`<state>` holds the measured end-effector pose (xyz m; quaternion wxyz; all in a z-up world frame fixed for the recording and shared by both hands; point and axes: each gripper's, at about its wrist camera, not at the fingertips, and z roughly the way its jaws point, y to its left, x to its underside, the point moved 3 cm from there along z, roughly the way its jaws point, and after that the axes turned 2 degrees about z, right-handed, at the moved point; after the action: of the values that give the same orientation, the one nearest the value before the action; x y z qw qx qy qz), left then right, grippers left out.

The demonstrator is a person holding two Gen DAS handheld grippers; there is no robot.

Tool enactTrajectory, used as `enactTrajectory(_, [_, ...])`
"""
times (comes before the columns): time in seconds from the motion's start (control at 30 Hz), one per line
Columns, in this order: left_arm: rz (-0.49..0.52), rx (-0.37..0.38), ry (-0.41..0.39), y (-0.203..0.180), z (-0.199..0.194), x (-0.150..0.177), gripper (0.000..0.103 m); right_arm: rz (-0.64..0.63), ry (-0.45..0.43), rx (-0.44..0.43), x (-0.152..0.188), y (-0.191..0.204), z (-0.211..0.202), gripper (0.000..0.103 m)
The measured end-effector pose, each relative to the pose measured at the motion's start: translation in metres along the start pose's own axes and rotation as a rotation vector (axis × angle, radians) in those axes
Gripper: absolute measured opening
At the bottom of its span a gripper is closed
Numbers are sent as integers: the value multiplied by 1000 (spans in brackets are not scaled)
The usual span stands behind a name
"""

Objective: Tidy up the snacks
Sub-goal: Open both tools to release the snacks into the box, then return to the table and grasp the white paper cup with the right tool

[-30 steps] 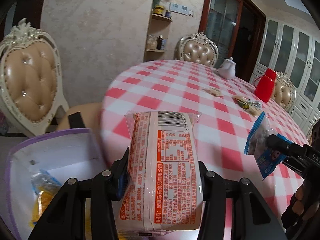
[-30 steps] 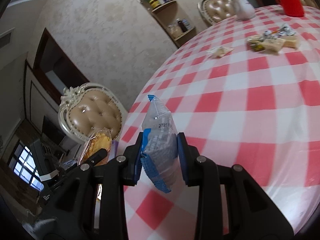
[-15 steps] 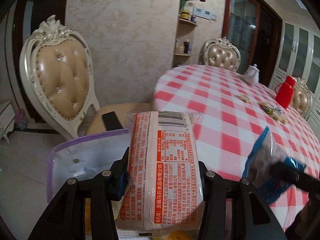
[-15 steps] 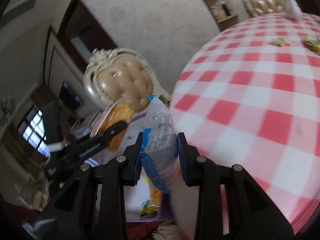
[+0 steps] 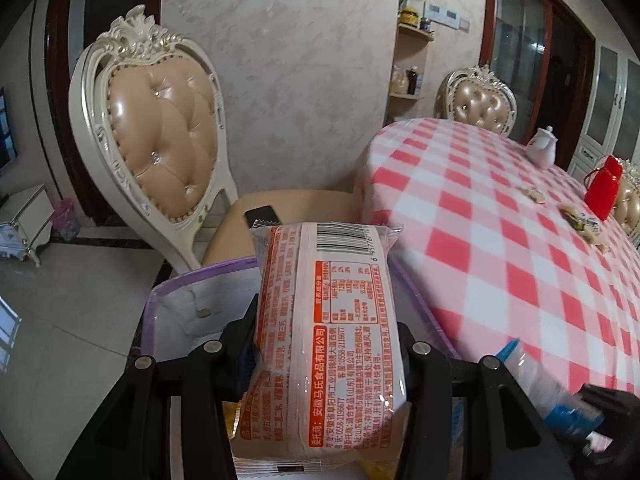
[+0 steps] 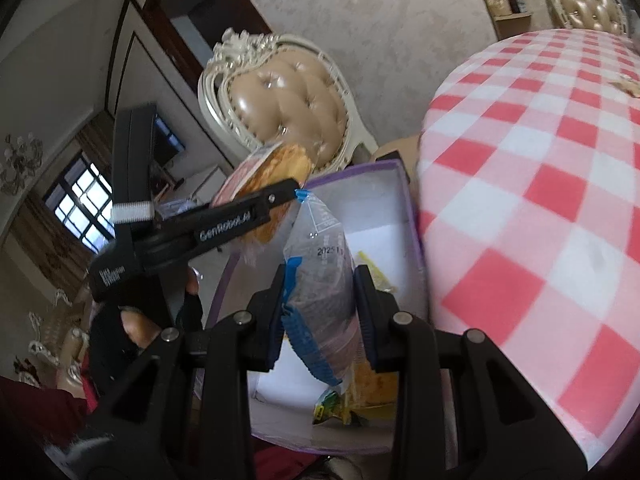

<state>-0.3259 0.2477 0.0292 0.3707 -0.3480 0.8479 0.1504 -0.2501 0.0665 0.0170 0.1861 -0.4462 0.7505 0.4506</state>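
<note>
**Both grippers loaded with snack packs over the purple-rimmed box**

Landmark: purple-rimmed box (image 6: 404,208), white inside, sitting just beside the edge of the round table (image 5: 520,248) with the red-and-white check cloth.

Orange-printed snack pack (image 5: 326,332) is clamped between the jaws of the left gripper (image 5: 326,354), barcode end pointing away, held above the box's near part. In the right wrist view its clear front shows a golden pastry inside.

Blue-edged clear snack pack (image 6: 320,304) is clamped in the right gripper (image 6: 320,316), hanging over the box opening, table side. The two packs are close, almost touching at the top.

Inside the box: yellow snack packets (image 6: 360,396) on the floor, near end.

Beyond the box, a cream tufted chair (image 5: 160,132) with a dark phone-like item on its seat. On the table, far from the box: white teapot (image 5: 542,148), red jug (image 5: 602,190), loose snacks (image 5: 580,224). A gloved hand (image 6: 132,332) holds the left gripper's handle.
</note>
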Motion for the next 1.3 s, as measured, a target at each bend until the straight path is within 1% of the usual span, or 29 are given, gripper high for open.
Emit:
enactTrajectory(0.07, [-16,-14,13,7,2,1,51,-16,23,-2,3,6,11,36])
enactTrajectory(0.1, [-30,-21,19,10,3,1,51,-24,35,-6,5,10,16,39])
enactTrajectory(0.13, [-48,-35,23,15,3,1,54,-29,41,-7,7,12,19,41])
enactTrajectory(0.17, [-58,-45,22,17,3,0,59,-32,41,-8,8,14,22,45])
enactTrajectory(0.2, [-69,-58,13,20,1,0,63,-28,41,-10,8,15,23,57])
enactTrajectory(0.23, [-74,-66,3,22,-1,-1,70,-21,40,-13,8,14,22,64])
enactTrajectory(0.27, [-76,-72,-5,23,-3,-1,75,-13,36,-18,7,13,20,65])
enactTrajectory(0.4, [-72,-68,-16,20,-4,-2,76,38,-1,-9,3,-4,7,65])
enactTrajectory(0.47, [-70,-52,-23,14,-5,-2,76,67,-23,5,-1,-16,-5,65])
enactTrajectory(0.57, [-69,-13,-40,-2,-8,-3,78,108,-68,32,-7,-39,-32,69])
enactTrajectory(0.6, [-68,9,-46,-11,-10,-4,79,128,-96,50,-10,-52,-47,71])
enactTrajectory(0.63, [-64,36,-48,-23,-10,-6,83,138,-114,61,-12,-60,-58,74])
enactTrajectory(0.73, [-27,125,-15,-68,-5,-16,85,164,-163,142,-21,-94,-95,76])
enactTrajectory(0.8, [10,227,14,-113,3,-26,85,183,-191,218,-25,-124,-122,77])
enactTrajectory(0.83, [22,264,21,-133,7,-31,85,198,-203,251,-26,-136,-132,77])
enactTrajectory(0.87, [45,303,25,-165,16,-39,86,221,-220,280,-27,-152,-146,77])
enactTrajectory(0.9, [60,328,27,-185,23,-44,86,241,-236,296,-28,-164,-156,79])
enactTrajectory(0.93, [84,355,32,-215,35,-52,86,265,-257,320,-29,-180,-170,80])
enactTrajectory(1.07, [140,424,65,-301,80,-71,86,351,-308,435,-28,-236,-216,81])
enactTrajectory(1.13, [144,434,69,-335,102,-81,86,413,-341,483,-27,-270,-241,81])
enactTrajectory(1.2, [110,442,70,-366,123,-94,86,473,-385,528,-27,-302,-262,81])
enactTrajectory(1.3, [46,458,75,-399,149,-111,86,542,-407,588,-29,-340,-278,81])
